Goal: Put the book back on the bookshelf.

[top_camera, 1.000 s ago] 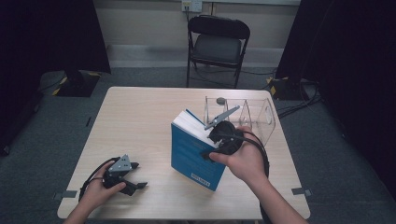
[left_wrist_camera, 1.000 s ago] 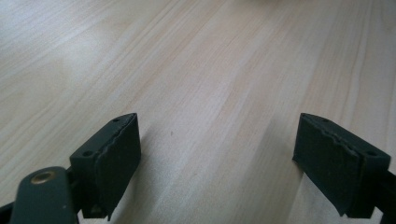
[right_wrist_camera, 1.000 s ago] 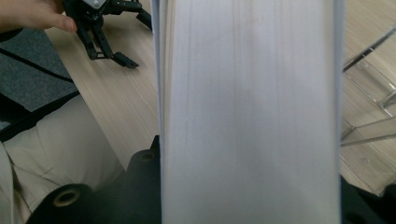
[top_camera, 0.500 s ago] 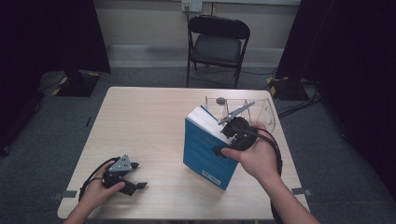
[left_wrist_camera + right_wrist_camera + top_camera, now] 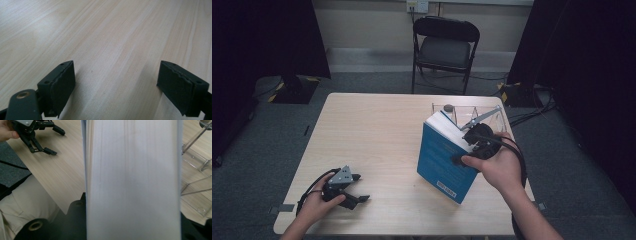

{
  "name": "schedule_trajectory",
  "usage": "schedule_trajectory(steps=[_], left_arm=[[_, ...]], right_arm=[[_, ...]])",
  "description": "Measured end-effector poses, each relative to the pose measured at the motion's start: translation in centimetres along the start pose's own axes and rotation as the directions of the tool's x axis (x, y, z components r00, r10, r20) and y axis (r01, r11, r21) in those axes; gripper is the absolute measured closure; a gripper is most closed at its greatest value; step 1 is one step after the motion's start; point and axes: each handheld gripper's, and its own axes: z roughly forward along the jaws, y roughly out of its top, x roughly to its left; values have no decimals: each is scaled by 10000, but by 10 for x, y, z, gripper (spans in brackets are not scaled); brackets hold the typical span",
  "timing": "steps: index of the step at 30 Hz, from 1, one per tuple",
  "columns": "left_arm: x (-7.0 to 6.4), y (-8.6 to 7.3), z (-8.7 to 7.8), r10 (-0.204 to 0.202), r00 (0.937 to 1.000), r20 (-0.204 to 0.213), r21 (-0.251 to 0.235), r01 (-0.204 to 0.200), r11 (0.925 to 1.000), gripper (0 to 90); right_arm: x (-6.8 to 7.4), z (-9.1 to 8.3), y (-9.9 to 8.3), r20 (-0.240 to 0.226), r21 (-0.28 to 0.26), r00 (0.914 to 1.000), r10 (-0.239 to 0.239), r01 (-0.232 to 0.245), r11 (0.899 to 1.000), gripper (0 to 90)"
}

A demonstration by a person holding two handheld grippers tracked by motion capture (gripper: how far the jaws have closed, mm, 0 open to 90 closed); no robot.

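1. Two grippers were at the table (image 5: 377,125). The left gripper (image 5: 354,192) rested on the near left corner, jaws spread wide over bare wood, well apart from everything else.
2. The blue book (image 5: 444,157) stood upright right of centre, tilted, its long axis running up from the table and its page edges facing the right gripper (image 5: 476,141), whose jaws pinched it across its thickness.
3. A clear plastic rack (image 5: 472,114) stood just behind the book, with a folding chair (image 5: 445,47) beyond the table.

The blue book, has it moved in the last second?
Yes. The blue book, clamped in the right hand-held gripper, has shifted right along the table, toward the clear rack at its far right corner.
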Motion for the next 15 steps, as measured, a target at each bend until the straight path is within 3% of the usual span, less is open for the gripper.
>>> schedule_trajectory(steps=[15], left_arm=[[0,0,0,15,10000,-15,45,-15,10000,144]], right_arm=[[-15,-11,-9,326,21,9988,376,-377,9993,617]])
